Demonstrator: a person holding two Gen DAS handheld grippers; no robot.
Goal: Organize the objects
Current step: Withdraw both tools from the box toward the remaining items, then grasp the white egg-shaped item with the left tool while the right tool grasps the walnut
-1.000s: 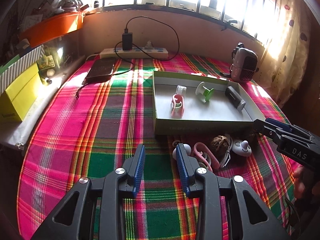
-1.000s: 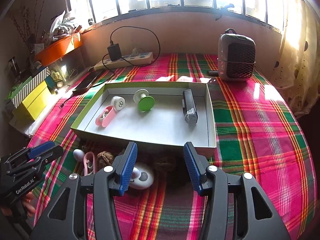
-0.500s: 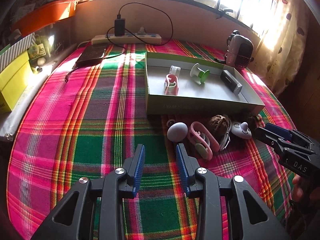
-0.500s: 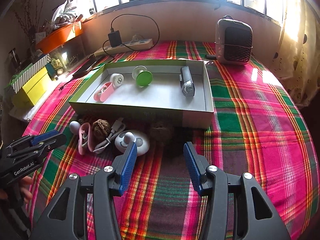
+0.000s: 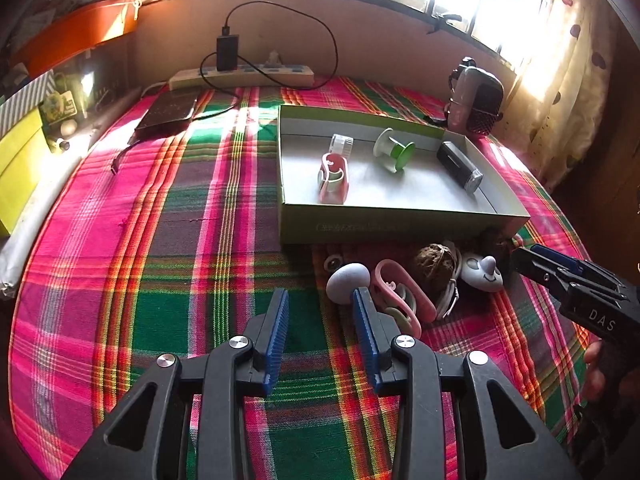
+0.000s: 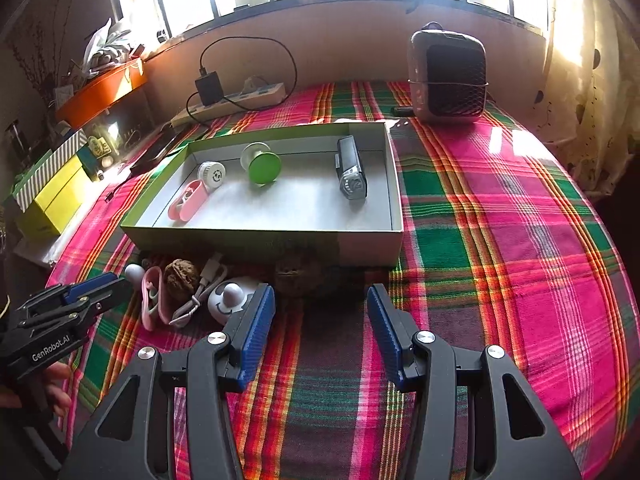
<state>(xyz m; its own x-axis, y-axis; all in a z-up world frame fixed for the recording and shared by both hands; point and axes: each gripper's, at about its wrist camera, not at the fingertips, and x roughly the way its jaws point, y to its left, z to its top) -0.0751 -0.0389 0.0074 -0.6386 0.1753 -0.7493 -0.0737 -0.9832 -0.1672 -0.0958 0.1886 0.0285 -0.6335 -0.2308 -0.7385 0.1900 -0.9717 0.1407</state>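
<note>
A shallow green box (image 5: 400, 224) (image 6: 260, 236) on the plaid cloth holds a pink clip (image 5: 334, 178), a white round case (image 6: 212, 174), a green spool (image 6: 262, 166) and a black device (image 6: 351, 174). In front of it lie a grey egg shape (image 5: 346, 278), a pink carabiner (image 5: 402, 296), a walnut (image 5: 434, 266) (image 6: 182, 274), a white cable (image 6: 200, 292), a white smiley toy (image 6: 228, 300) and a second walnut (image 6: 298, 272). My left gripper (image 5: 320, 320) is open and empty, just left of the egg. My right gripper (image 6: 320, 312) is open and empty, before the second walnut.
A small heater (image 6: 448, 80) stands behind the box at the right. A power strip with charger (image 5: 240, 74) and a dark phone (image 5: 170, 110) lie at the back left. Yellow boxes (image 6: 48, 196) and an orange planter (image 5: 76, 36) line the left side.
Both grippers have pulled back and risen from the box, so the loose objects in front of it now show fully. Nothing was picked up; jaws stayed open.
</note>
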